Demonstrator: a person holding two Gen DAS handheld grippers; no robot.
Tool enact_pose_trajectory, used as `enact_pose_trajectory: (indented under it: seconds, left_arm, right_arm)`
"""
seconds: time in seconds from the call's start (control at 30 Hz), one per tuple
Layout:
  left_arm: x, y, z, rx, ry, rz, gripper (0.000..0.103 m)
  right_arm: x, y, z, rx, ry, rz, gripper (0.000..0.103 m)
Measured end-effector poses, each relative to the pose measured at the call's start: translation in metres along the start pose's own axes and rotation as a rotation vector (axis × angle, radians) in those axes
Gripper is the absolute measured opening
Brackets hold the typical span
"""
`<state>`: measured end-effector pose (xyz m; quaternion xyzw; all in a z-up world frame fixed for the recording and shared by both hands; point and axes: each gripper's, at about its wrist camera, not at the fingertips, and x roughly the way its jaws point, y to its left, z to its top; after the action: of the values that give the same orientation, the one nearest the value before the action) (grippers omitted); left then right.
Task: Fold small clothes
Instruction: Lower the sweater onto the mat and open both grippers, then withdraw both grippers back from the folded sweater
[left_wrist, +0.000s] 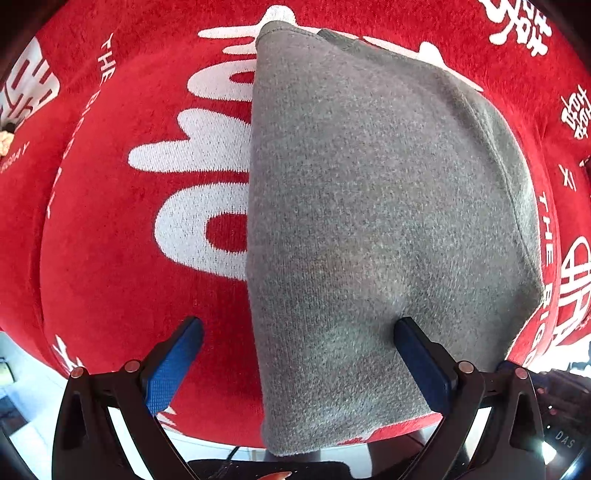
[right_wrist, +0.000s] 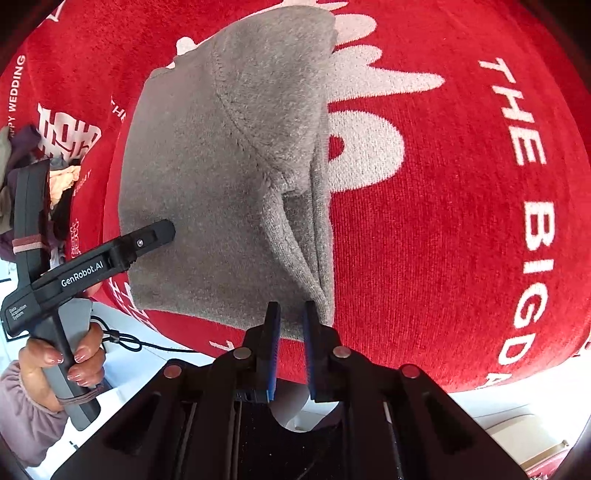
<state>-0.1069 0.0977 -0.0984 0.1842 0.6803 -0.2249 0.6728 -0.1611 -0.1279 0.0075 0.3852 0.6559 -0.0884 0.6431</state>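
A grey knitted garment (left_wrist: 369, 221) lies partly folded on a red plush cloth with white lettering (left_wrist: 110, 280). The left gripper (left_wrist: 299, 328) points down with jaws wide apart, its 3 o'clock finger (left_wrist: 417, 350) on the knit. The right gripper (right_wrist: 291, 314), at the garment's 6 o'clock edge, pinches a grey fold. At 9 o'clock in the right wrist view, a hand (right_wrist: 70, 362) grips the left handle.

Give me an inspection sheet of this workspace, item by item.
Surface: red mat with white lettering.
Job's things: grey knit garment lying on the mat, partly folded.
Clutter: heap of other clothes at the mat's far edge.
Grippers: left gripper open, one finger pressing the garment; right gripper shut on the garment's near edge.
Cables: thin black cord by the left hand.
Surroundings: pale floor; little else visible.
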Motion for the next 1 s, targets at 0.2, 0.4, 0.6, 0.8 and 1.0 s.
enact_pose_trajectory:
  seconds: [0.2, 0.4, 0.6, 0.8, 1.0]
  left_arm:
    - [-0.017, -0.006, -0.002, 0.033, -0.024, 0.023, 0.103]
    - [-0.053, -0.012, -0.008, 0.021, -0.061, 0.037, 0.103]
    - [-0.088, -0.005, -0.018, -0.004, -0.093, 0.036, 0.103]
    - [-0.114, 0.0, -0.02, 0.02, -0.118, 0.039, 0.103]
    - [-0.13, 0.002, -0.025, 0.001, -0.105, 0.023, 0.103]
  right_arm:
    - [-0.013, -0.002, -0.001, 0.03, -0.005, -0.146, 0.048]
    - [-0.046, 0.019, 0.003, 0.003, -0.067, -0.151, 0.074]
    - [-0.066, 0.052, 0.011, -0.017, -0.117, -0.159, 0.082]
    - [-0.081, 0.066, 0.011, 0.0, -0.141, -0.185, 0.085]
    - [-0.089, 0.071, 0.009, 0.03, -0.134, -0.211, 0.103]
